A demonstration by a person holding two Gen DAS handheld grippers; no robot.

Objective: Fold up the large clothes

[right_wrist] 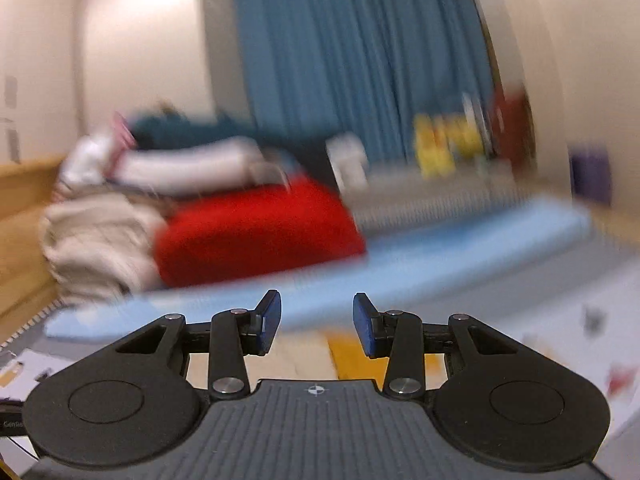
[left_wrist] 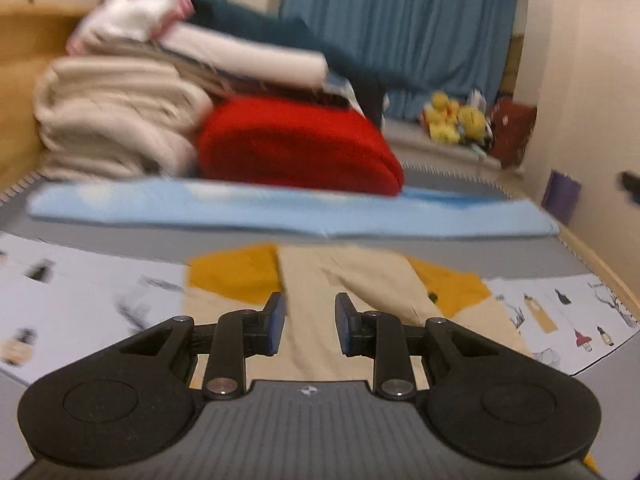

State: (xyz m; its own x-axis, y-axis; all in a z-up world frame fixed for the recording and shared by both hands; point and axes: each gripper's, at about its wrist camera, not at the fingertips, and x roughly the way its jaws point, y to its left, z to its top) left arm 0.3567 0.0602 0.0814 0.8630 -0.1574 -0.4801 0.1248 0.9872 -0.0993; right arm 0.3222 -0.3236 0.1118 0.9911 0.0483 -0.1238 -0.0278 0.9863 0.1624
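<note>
A cream and mustard-yellow garment (left_wrist: 316, 280) lies flat on the printed white sheet (left_wrist: 92, 280) of the bed. My left gripper (left_wrist: 310, 322) is open and empty just above its near part. In the right wrist view the same garment (right_wrist: 320, 354) shows blurred below my right gripper (right_wrist: 316, 322), which is open and empty, with its fingers apart. The right view is motion-blurred.
A folded light blue cloth (left_wrist: 280, 212) lies across the bed beyond the garment. Behind it is a pile of folded laundry: red (left_wrist: 296, 144), cream (left_wrist: 112, 120), white and teal. Blue curtains (left_wrist: 400, 20), yellow plush toys (left_wrist: 456, 120) and a wooden bed frame (left_wrist: 20, 80) stand around.
</note>
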